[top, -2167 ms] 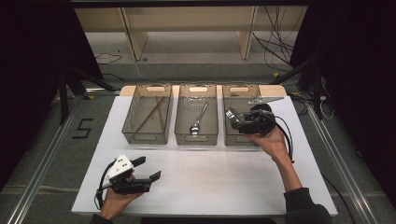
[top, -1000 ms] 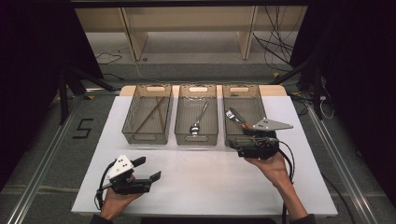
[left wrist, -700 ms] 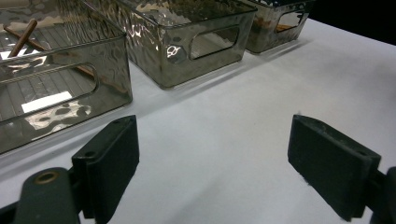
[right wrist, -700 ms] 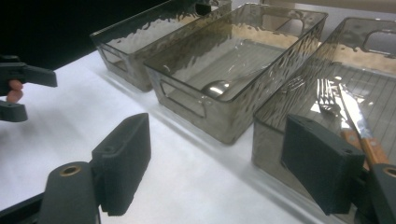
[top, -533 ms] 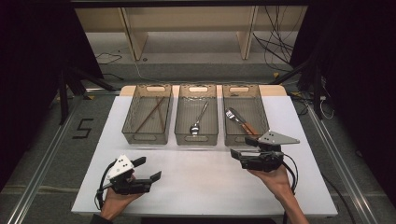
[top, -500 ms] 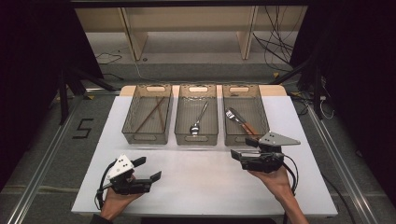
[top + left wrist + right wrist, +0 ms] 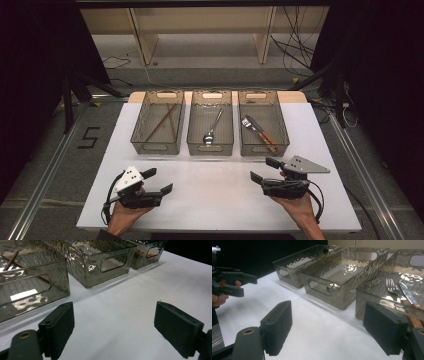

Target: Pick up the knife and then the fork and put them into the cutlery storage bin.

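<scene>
White desk (image 7: 220, 200) w/ three smoky bins in a row. R bin (image 7: 263, 129), nearest the right gripper (image 7: 264, 170), holds fork (image 7: 250, 124) + knife (image 7: 264, 134), long axes running away from it, up-left. Both grippers agape, empty; left gripper (image 7: 159, 181) well apart. Bin wall is in the way.

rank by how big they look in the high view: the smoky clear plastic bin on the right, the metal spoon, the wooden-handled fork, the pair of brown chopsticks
1. Smoky clear plastic bin on the right, clearly largest.
2. Pair of brown chopsticks, longest utensil.
3. Metal spoon and wooden-handled fork: about alike, too close to rank.
</scene>
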The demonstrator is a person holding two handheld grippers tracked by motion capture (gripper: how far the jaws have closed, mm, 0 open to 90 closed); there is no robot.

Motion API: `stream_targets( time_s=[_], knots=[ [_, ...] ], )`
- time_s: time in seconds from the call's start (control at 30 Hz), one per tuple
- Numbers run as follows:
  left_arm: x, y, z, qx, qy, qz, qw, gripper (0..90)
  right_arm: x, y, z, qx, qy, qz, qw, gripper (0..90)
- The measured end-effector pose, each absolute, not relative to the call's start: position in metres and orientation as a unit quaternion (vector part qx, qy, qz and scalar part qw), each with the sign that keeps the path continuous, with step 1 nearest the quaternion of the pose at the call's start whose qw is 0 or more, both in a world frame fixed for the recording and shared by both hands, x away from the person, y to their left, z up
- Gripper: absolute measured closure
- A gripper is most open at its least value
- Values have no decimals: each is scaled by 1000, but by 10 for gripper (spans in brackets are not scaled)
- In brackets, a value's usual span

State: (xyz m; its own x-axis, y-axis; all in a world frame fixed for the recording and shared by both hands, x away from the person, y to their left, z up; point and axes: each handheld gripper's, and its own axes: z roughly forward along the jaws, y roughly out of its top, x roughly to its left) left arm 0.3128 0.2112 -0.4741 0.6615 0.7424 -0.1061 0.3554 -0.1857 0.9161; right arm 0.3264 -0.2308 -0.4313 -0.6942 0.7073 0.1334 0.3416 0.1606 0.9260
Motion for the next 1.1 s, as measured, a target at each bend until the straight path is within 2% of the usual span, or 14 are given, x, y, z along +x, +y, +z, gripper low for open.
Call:
stream_targets(
  time_s=[0.8, 1.1],
  knots=[
    [312, 210, -474, 750, 364, 175, 525, 164, 309, -245, -460, 372, 739, 536, 164, 193],
    [312, 210, -474, 749, 364, 175, 526, 164, 309, -245, -460, 374, 737, 538, 167, 194]
  ],
)
